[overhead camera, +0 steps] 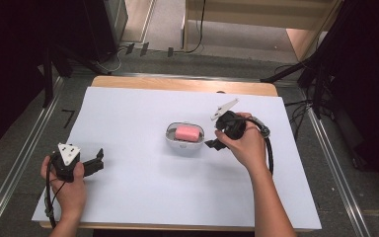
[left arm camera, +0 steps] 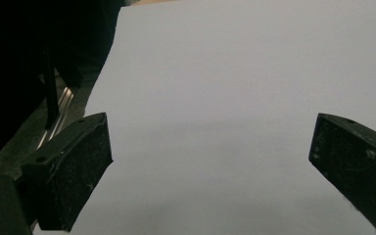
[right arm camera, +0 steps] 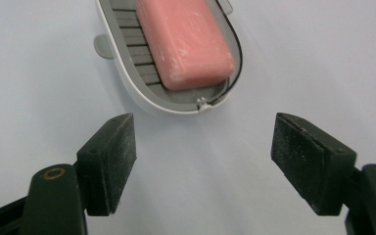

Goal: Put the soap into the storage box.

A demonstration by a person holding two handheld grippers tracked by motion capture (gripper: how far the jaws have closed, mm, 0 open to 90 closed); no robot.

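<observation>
A pink bar of soap (overhead camera: 187,133) (right arm camera: 183,44) lies in a white oval soap dish (overhead camera: 173,141) (right arm camera: 127,88) with a grey slatted inside, near the middle of the table. My right gripper (overhead camera: 211,144) (right arm camera: 203,164) sits just right of the dish, pointing at it, jaws apart with only bare table between them and a short gap to the dish rim. My left gripper (overhead camera: 98,159) (left arm camera: 210,171) rests near the table's front left, jaws wide apart over bare white surface.
The white table top (overhead camera: 143,192) ends in a wooden strip at the back. Metal rails (overhead camera: 24,163) run along both sides. Black stands and cables crowd the floor beyond the right edge (overhead camera: 316,84).
</observation>
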